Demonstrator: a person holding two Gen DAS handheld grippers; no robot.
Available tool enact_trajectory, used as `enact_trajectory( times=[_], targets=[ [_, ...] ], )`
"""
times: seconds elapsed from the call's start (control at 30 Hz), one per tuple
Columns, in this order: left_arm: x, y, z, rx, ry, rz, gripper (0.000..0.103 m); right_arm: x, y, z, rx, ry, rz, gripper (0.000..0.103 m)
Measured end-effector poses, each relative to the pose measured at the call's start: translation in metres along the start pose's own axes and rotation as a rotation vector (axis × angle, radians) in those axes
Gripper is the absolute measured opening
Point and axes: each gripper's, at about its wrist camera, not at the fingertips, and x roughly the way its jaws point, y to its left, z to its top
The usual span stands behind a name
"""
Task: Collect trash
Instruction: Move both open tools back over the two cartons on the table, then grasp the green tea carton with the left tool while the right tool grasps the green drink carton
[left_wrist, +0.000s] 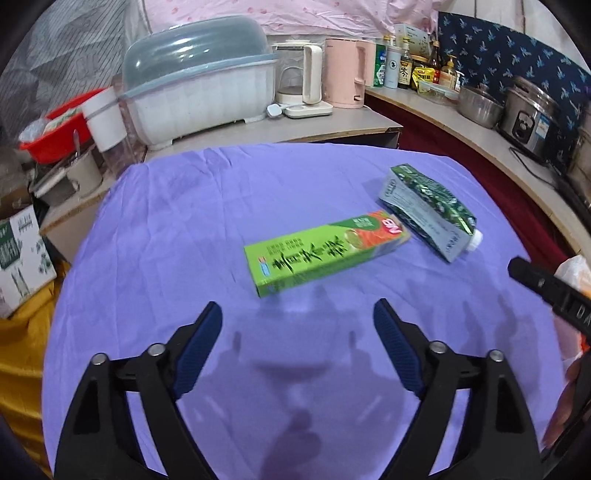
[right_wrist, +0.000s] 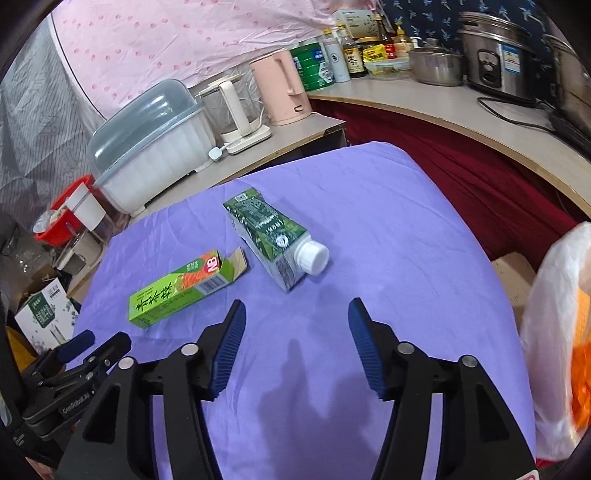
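Along the top of both views a crowded counter runs behind the table (left_wrist: 155, 229): a white dish drainer with a grey domed lid (left_wrist: 199, 88), a glass kettle (left_wrist: 299, 74), a pink kettle (left_wrist: 345, 74), sauce bottles and steel pots toward the upper right. A red basin (left_wrist: 55, 136) sits at the left edge. Nothing lies between either gripper and the trash.

The table wears a wrinkled purple cloth. On it, a long green cardboard box (left_wrist: 325, 251) lies flat just above the left gripper (left_wrist: 297, 319), in the middle of the left wrist view; one end flap stands open. To its right a crumpled green and white drink carton (right_wrist: 273, 240) with a white screw cap lies on its side, just above the right gripper (right_wrist: 297, 319) in the right wrist view.

Both grippers are released, blue ribbed pads apart with only cloth between them. A white and orange plastic bag (right_wrist: 554, 332) fills the right edge.
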Motion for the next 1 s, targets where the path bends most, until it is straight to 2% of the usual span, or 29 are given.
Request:
enact_trajectory(
  times=[0.23, 0.5, 0.63, 0.8, 0.87, 0.93, 1.0],
  targets=[
    [0.042, 0.011, 0.014, 0.15, -0.018, -0.037, 0.087, 0.043, 0.011, 0.028, -0.087, 0.016, -0.009, 0.063],
    [0.084, 0.003, 0.021, 0.305, -0.004, -0.126, 0.088, 0.08, 0.02, 0.044, -0.157, 0.044, 0.0, 0.063],
    [0.096, 0.001, 0.028, 0.3, 0.033, -0.177, 0.087, 0.09, 0.019, 0.045, -0.157, 0.062, 0.003, 0.062],
    [0.09, -0.006, 0.027, 0.279, 0.029, -0.207, 0.071, 0.087, 0.017, 0.039, -0.139, 0.08, 0.002, 0.045],
    [0.087, -0.01, 0.024, 0.262, 0.042, -0.208, 0.058, 0.082, 0.016, 0.035, -0.121, 0.081, -0.005, 0.044],
    [0.082, -0.017, 0.018, 0.245, 0.06, -0.209, 0.051, 0.073, 0.013, 0.028, -0.097, 0.087, -0.014, 0.044],
    [0.074, -0.025, 0.012, 0.222, 0.061, -0.206, 0.048, 0.065, 0.01, 0.021, -0.08, 0.09, -0.018, 0.043]
  ],
)
